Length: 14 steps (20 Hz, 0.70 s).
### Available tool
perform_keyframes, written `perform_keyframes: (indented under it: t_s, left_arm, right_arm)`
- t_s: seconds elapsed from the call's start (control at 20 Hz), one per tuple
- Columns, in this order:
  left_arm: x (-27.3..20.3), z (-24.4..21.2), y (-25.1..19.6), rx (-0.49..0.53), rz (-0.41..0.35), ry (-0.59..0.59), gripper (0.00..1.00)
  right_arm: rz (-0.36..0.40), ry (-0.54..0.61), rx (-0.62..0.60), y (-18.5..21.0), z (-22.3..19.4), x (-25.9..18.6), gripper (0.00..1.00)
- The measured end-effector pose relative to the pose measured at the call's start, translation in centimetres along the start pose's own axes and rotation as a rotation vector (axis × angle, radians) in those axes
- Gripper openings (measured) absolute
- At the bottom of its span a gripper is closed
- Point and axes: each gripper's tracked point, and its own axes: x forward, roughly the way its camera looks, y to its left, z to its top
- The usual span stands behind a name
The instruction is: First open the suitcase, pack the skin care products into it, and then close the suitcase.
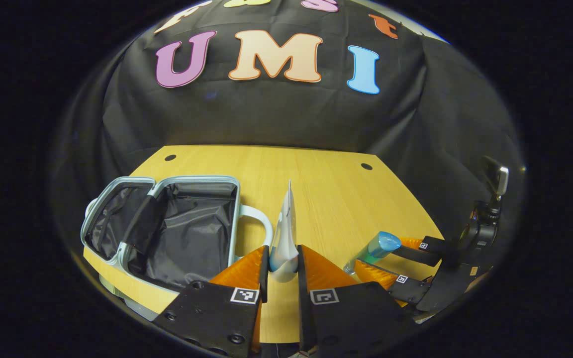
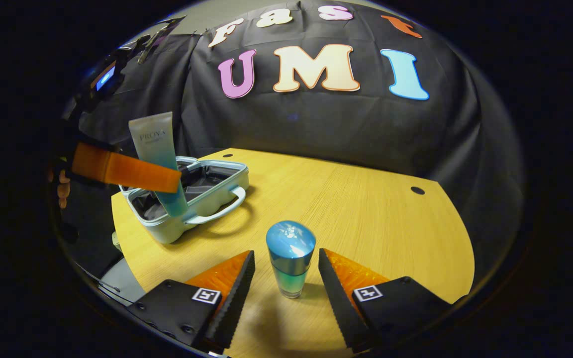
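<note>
Clamping a squeeze tube (image 1: pixel 284 238) by its lower end, the left gripper (image 1: pixel 283 271) holds it upright above the wooden table (image 1: pixel 331 199). The right gripper (image 2: pixel 286 276) stands with fingers apart around an upright blue-capped bottle (image 2: pixel 290 258), not touching it. Farther off, the pale suitcase (image 1: pixel 167 223) lies open on the table's left side, dark lining showing.

We see a light wooden tabletop (image 1: pixel 326 199) with two small dark round holes near its far edge, backed by draped black cloth (image 2: pixel 316 124).
</note>
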Motion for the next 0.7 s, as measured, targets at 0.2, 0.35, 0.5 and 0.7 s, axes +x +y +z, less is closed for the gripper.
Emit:
perform_keyframes:
  t_s: [0.2, 0.35, 0.5, 0.7]
  left_arm:
    - [-0.4, -0.4, 2.7, -0.015, 0.033, 0.031, 0.23]
    - [-0.4, -0.5, 6.0, 0.008, 0.066, 0.067, 0.23]
    - [0.0, -0.7, 10.0, 0.020, 0.103, 0.111, 0.23]
    - [1.6, -3.1, 14.8, 0.014, 0.135, 0.232, 0.23]
  right_arm:
    - [0.005, 0.019, 0.017, -0.2, 0.2, 1.1, 0.47]
    - [0.013, 0.069, 0.078, 0.4, 0.8, 1.0, 0.44]
    - [-0.005, 0.070, 0.095, 1.2, 2.9, 0.8, 0.42]
    - [-0.005, 0.035, 0.122, 2.9, 6.6, 0.4, 0.42]
